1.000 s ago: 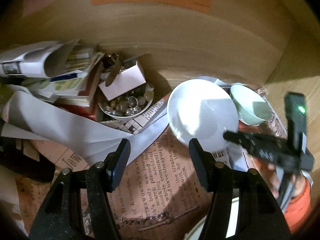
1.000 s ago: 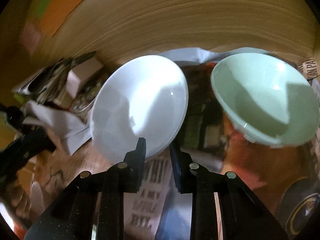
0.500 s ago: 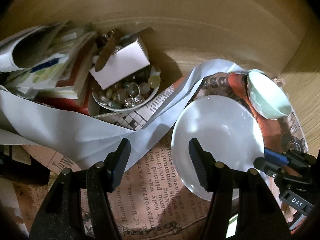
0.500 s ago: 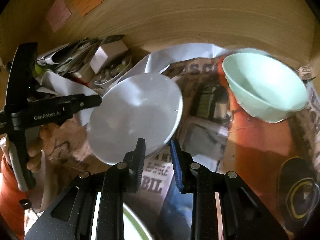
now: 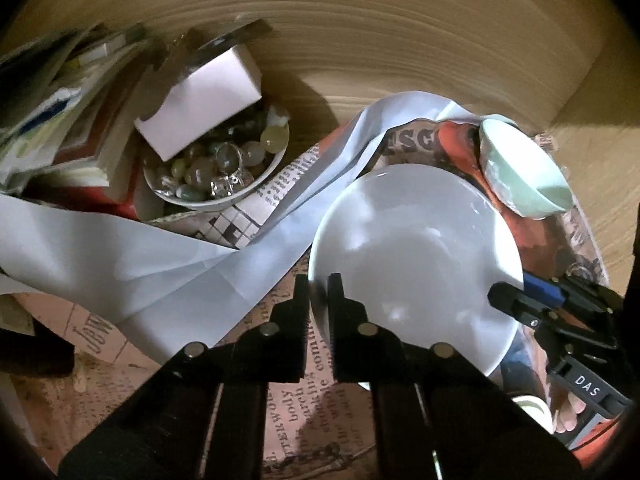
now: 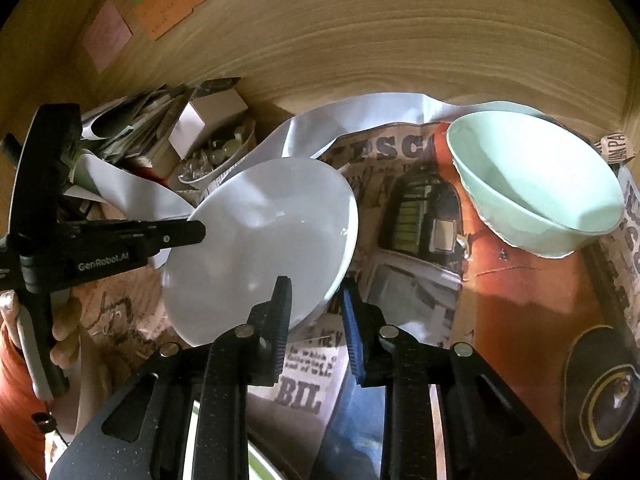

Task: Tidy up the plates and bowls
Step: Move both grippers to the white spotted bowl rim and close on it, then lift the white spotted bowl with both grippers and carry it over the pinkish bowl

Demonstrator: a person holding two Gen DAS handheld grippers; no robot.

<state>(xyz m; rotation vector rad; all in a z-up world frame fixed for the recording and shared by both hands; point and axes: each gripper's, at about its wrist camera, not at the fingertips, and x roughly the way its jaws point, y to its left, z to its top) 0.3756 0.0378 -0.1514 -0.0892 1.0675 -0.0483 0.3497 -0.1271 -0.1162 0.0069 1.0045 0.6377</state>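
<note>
Both grippers hold a white bowl just above the newspaper-print covering. The jaws of my left gripper are closing and pinch the bowl's near left rim. My right gripper is shut on the near rim of the same white bowl. Each gripper also shows in the other's view, the right gripper at the bowl's right edge and the left gripper at its left edge. A mint green bowl sits tilted at the back right, apart from the white one; the left wrist view also shows this mint bowl.
A small bowl of glass beads with a white box leaning on it stands back left, beside stacked books and papers. A long white paper strip lies across the covering. A wooden wall closes the back.
My left gripper's jaws went from wide apart to closed on the white bowl's rim. The bowl came lower and nearer in the left wrist view. The right gripper kept its hold.
</note>
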